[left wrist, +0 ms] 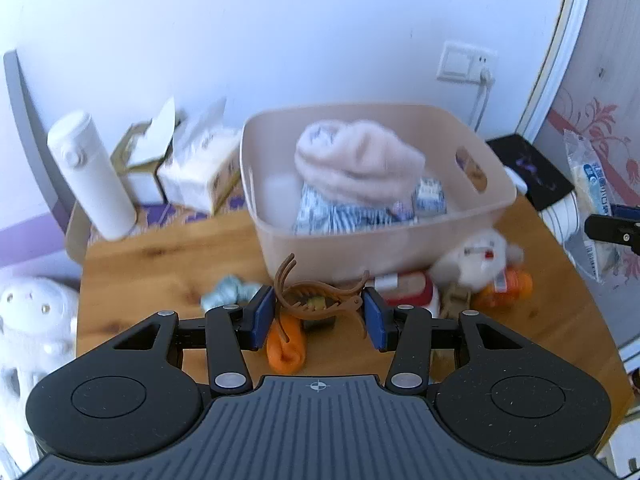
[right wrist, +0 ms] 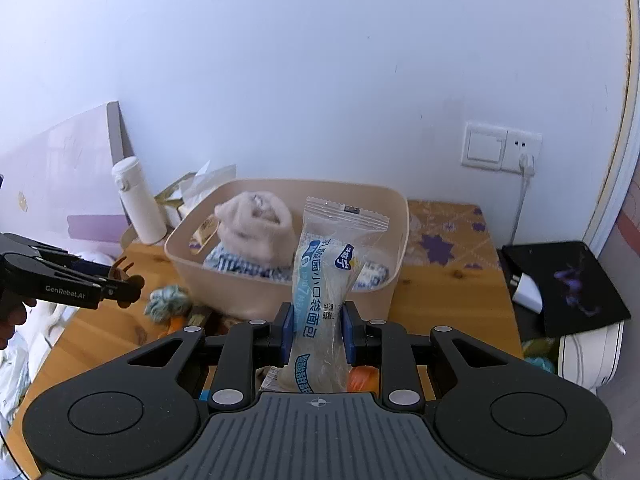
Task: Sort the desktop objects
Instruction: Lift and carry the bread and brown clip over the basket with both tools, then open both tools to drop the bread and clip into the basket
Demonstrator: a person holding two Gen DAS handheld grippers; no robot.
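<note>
My left gripper [left wrist: 319,314] is shut on a brown hair claw clip [left wrist: 316,298] and holds it above the wooden table [left wrist: 168,264], just in front of the beige bin [left wrist: 304,248]. The bin holds a pink knit hat [left wrist: 356,160] and blue-striped packets [left wrist: 340,216]. My right gripper [right wrist: 317,330] is shut on a clear bread packet [right wrist: 326,280] with blue print, held upright in front of the bin [right wrist: 240,300]. The left gripper [right wrist: 120,286] with the clip shows at the left of the right wrist view.
On the table lie an orange sock [left wrist: 286,344], a light-blue scrunchie [left wrist: 226,292], a white plush toy [left wrist: 480,256] and an orange bottle [left wrist: 508,286]. A white flask [left wrist: 92,176] and tissue boxes [left wrist: 200,168] stand at the back left. A black mat [right wrist: 568,284] lies to the right.
</note>
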